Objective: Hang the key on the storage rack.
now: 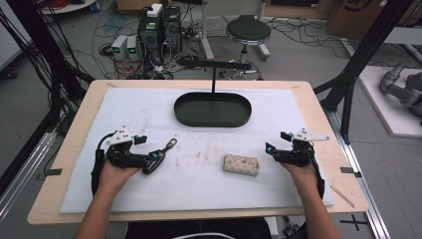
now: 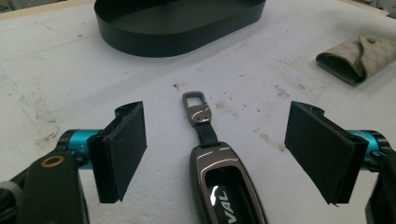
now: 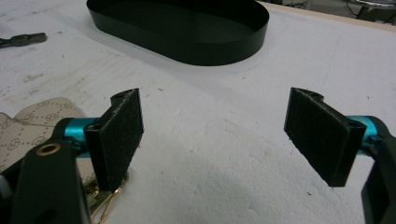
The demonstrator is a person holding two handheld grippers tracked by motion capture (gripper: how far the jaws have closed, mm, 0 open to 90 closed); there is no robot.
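On the table's white pad we list: left tongs wide, straddling a key fob as if for pickup; right tongs wide, empty; patterned pouch between; black tray at twelve o'clock.

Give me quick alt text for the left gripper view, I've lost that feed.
The left gripper, jaws wide open, straddles a dark metallic car key fob lying on the white foam mat, touching neither jaw. Beyond it sit a black oval tray and, far right, a beige patterned pouch.
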